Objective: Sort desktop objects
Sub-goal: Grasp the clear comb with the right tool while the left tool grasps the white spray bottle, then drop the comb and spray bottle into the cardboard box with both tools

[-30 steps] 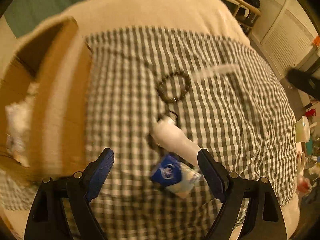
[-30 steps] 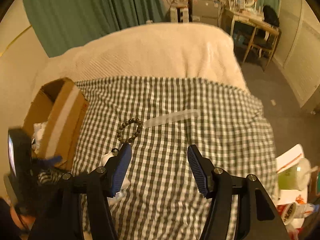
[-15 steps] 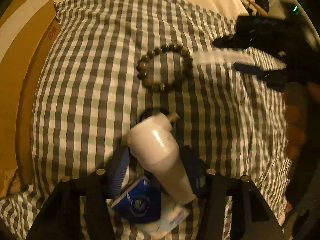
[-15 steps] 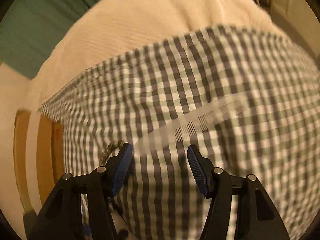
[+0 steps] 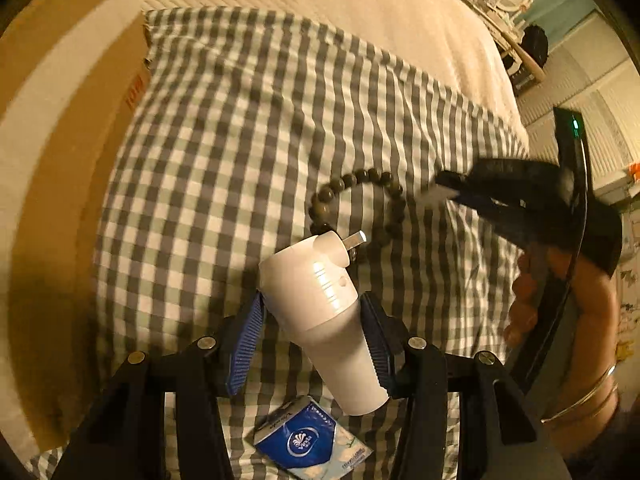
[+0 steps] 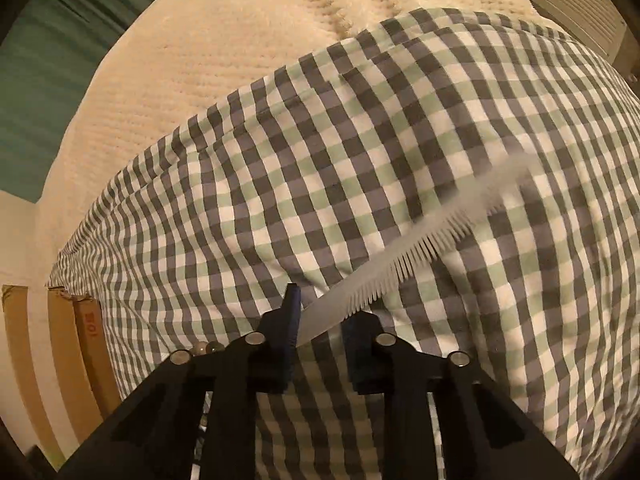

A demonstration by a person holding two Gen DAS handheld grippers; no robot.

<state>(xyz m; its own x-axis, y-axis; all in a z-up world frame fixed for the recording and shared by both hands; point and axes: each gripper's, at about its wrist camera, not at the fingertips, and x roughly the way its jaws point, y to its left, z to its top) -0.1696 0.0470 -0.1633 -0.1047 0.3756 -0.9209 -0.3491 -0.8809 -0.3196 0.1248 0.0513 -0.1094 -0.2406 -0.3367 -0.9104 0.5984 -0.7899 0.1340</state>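
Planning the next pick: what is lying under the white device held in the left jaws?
Under the white device lie the checked cloth and a blue tissue pack, its far edge covered.

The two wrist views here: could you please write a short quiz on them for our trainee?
1. True or false: the left gripper holds the bracelet.
2. What does the right gripper hold? A) comb B) tissue pack C) box
3. Fill in: the tissue pack lies on the checked ____.

Key: 1. False; its fingers clamp the white plug-in device, and the bracelet lies on the cloth beyond it. 2. A. 3. Cloth.
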